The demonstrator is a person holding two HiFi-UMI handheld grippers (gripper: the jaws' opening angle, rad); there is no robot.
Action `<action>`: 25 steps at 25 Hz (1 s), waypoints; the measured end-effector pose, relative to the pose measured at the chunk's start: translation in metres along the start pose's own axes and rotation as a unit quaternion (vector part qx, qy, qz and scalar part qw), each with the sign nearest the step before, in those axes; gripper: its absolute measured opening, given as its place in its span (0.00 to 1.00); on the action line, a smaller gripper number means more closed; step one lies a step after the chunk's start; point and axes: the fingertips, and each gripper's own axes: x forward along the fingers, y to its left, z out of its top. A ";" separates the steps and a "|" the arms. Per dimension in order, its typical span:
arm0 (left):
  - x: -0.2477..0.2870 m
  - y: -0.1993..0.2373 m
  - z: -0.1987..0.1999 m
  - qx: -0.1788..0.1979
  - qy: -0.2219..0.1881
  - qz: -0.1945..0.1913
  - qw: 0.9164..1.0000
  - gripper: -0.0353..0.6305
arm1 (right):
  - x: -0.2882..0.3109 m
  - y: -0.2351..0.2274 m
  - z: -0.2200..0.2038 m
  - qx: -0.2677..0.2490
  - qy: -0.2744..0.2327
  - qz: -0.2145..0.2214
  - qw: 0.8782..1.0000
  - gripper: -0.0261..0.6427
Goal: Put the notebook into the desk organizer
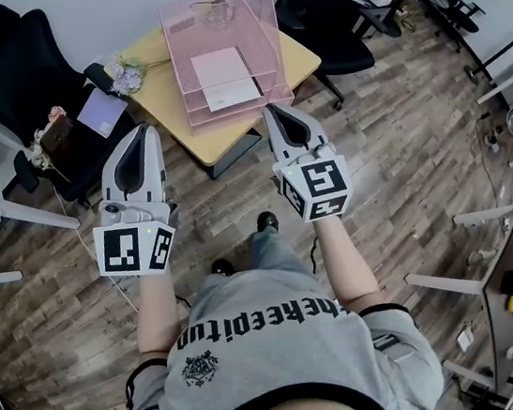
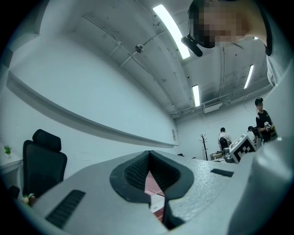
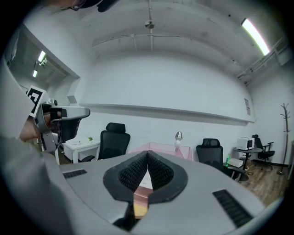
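The table (image 1: pixel 160 90) stands ahead of both grippers, and the black chair (image 1: pixel 0 65) stands ahead and to the left of the left gripper (image 1: pixel 144 130). The pink desk organizer (image 1: pixel 263 18) sits on the table, just ahead of the right gripper (image 1: pixel 273 110). The 2 grippers hang short of the table with jaws fully closed and nothing between them. 1 flat pink notebook (image 1: pixel 218 65) lies in an organizer tray, so I judge the placing step complete. A lavender flat item (image 1: pixel 101 110) lies on the chair seat; I cannot tell whether it is another notebook. If it is, the next move calls for opening the left jaws and reaching forward-left.
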 end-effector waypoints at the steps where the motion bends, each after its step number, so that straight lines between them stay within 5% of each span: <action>1: 0.000 -0.001 0.001 0.000 -0.001 -0.002 1.000 0.06 | -0.004 -0.001 0.002 0.004 -0.005 -0.006 1.000 0.04; 25: -0.005 -0.015 0.011 -0.005 -0.016 -0.037 0.999 0.06 | -0.065 -0.022 0.041 0.036 -0.088 -0.105 0.990 0.04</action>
